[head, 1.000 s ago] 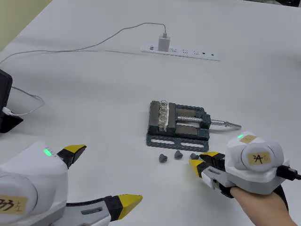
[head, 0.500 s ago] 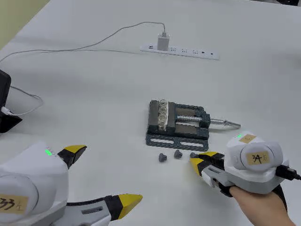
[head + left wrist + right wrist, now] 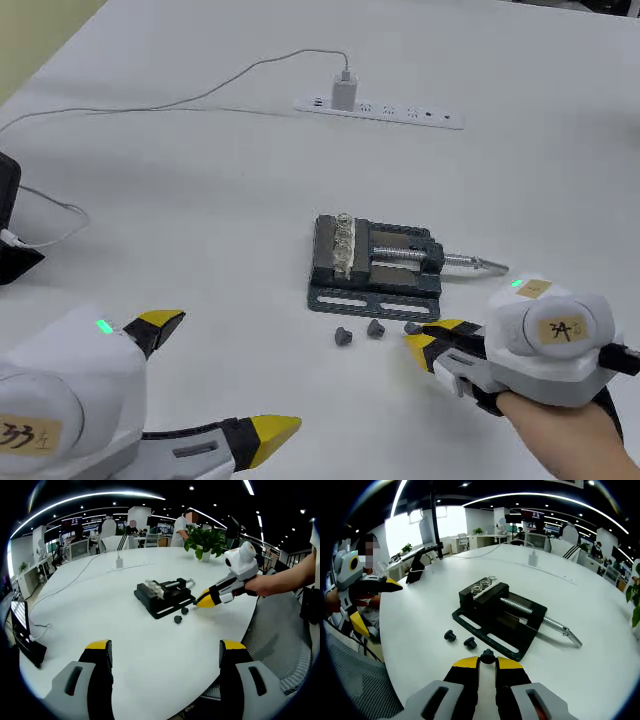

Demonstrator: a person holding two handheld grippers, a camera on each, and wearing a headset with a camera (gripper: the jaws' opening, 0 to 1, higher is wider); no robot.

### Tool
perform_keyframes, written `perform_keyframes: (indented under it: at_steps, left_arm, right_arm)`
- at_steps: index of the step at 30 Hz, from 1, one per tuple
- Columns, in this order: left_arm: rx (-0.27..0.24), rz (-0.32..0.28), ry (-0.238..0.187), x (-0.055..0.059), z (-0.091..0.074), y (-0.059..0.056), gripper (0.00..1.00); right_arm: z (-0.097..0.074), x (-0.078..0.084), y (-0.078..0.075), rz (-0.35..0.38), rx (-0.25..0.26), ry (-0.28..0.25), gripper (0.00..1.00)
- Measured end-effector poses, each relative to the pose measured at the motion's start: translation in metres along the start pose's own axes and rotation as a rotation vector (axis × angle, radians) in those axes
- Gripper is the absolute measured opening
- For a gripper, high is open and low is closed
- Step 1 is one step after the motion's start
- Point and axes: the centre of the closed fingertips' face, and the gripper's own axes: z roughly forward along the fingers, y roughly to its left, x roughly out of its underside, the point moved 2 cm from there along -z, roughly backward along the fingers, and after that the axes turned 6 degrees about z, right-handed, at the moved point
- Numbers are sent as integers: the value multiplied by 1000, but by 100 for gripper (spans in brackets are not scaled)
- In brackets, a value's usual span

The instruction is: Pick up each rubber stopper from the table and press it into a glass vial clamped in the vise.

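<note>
Not much has moved. The right gripper stays low by the right-most stopper. Its jaws are almost shut, with the stopper at their tips. I cannot tell if they pinch it yet, so I think the pick-up is only starting. Two other stoppers lie to its left, just near the vise. The left gripper hangs wide open and empty.

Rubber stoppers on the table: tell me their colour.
The stoppers are dark grey, clearest in the right gripper view.
</note>
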Motion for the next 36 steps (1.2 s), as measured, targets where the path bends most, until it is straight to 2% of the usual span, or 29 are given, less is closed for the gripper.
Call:
perform_keyframes:
  at_steps: [8, 9, 11, 19, 22, 24, 26, 29, 36]
  left_arm:
    - [42, 112, 20, -3, 5, -2, 83]
    - [49, 151, 31, -3, 6, -2, 82]
    - [61, 191, 35, -4, 8, -3, 81]
    - [148, 408, 54, -12, 22, -16, 74]
    - [176, 461, 57, -16, 27, -20, 71]
    - [191, 516, 45, -20, 30, -23, 69]
    - [205, 528, 44, -23, 32, -25, 67]
    - [229, 600, 37, -28, 38, -26, 65]
    - [296, 662, 0, -44, 45, -30, 56]
  right_arm:
    - [-19, -12, 13, -55, -74, 16, 7]
    - [-22, -13, 16, -64, -88, 21, 7]
    - [-25, -16, 20, -72, -107, 23, 7]
    - [-37, -19, 41, -149, -181, 66, 7]
    - [-40, -20, 48, -173, -205, 81, 7]
    - [-42, -20, 53, -192, -218, 89, 7]
    - [-43, -20, 57, -208, -228, 97, 7]
    - [-44, -21, 62, -235, -245, 111, 7]
    - [-49, -27, 71, -268, -277, 129, 7]
